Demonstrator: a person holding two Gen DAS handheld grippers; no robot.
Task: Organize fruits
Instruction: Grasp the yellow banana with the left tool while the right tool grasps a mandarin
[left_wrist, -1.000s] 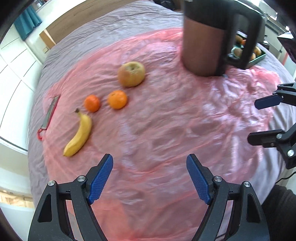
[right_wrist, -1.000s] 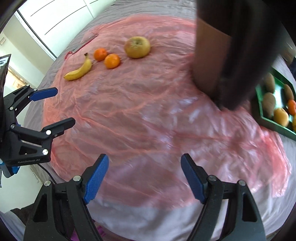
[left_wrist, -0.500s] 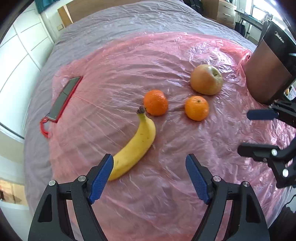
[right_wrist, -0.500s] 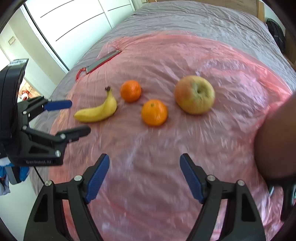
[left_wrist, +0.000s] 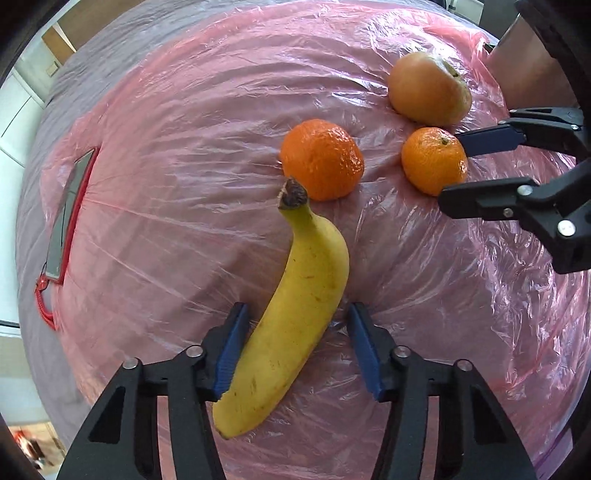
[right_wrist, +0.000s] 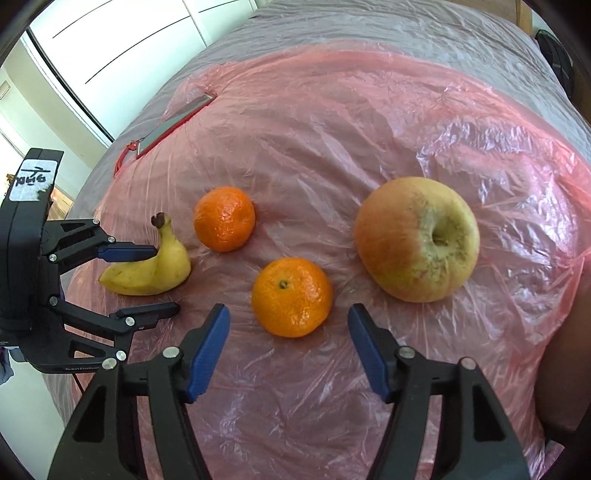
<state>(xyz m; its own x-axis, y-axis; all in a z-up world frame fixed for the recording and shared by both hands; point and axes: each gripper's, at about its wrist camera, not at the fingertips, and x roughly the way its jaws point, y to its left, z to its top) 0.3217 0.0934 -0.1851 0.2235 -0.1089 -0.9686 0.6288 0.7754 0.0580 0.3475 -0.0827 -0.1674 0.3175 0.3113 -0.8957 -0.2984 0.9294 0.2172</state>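
A yellow banana lies on the pink plastic sheet. My left gripper is open with its jaws on either side of the banana's lower half. Two mandarins lie beyond it, a far one and a near one, and an apple behind. My right gripper is open just short of the near mandarin, its blue pads level with the fruit's front. The apple, far mandarin and banana also show in the right wrist view.
A grey-and-red flat tool with a red cord lies at the sheet's left edge, also in the right wrist view. A brown cylindrical appliance stands at the far right. The sheet covers a grey bed.
Both grippers have moved forward to the fruit. The left one now straddles the banana and its jaws have narrowed; the right one has come close behind the near mandarin.
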